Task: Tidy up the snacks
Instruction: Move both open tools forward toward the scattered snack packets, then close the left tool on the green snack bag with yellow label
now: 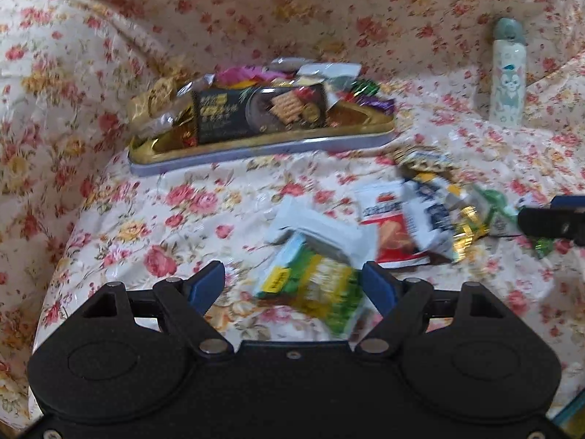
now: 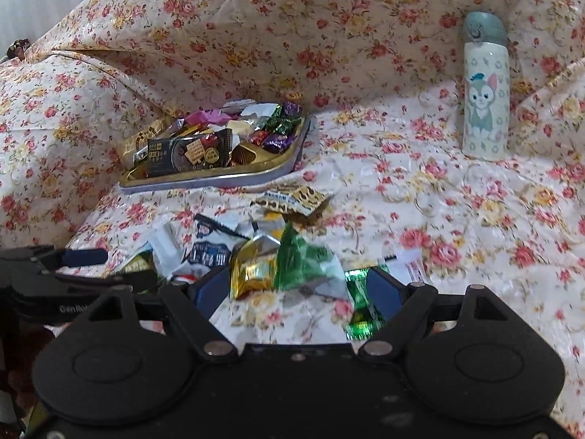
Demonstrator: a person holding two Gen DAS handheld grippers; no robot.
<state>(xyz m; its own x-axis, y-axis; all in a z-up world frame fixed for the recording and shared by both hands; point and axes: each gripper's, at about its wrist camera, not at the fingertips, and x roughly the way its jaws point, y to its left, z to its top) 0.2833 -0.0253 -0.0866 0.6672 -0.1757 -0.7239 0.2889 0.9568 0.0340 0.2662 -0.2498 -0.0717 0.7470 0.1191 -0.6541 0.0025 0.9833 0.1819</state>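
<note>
Both tongs, left tongs (image 1: 294, 285) and right tongs (image 2: 294, 287), gape wide over loose snack packets (image 1: 413, 219).

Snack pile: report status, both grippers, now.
Left gripper open over green-yellow packet. Right gripper open over gold and green wrappers. Tin tray part-filled. Bottle stands clear.

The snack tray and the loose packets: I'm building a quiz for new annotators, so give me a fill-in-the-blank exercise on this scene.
1. The tray holding wrapped snacks has a ____ coloured inside.
2. The bottle stands upright and bears a picture of a cartoon ____.
3. The cloth under everything is printed with ____.
4. The jaws of the left gripper stand ____ around a green and yellow packet.

Missing words: gold; cat; flowers; open
</note>
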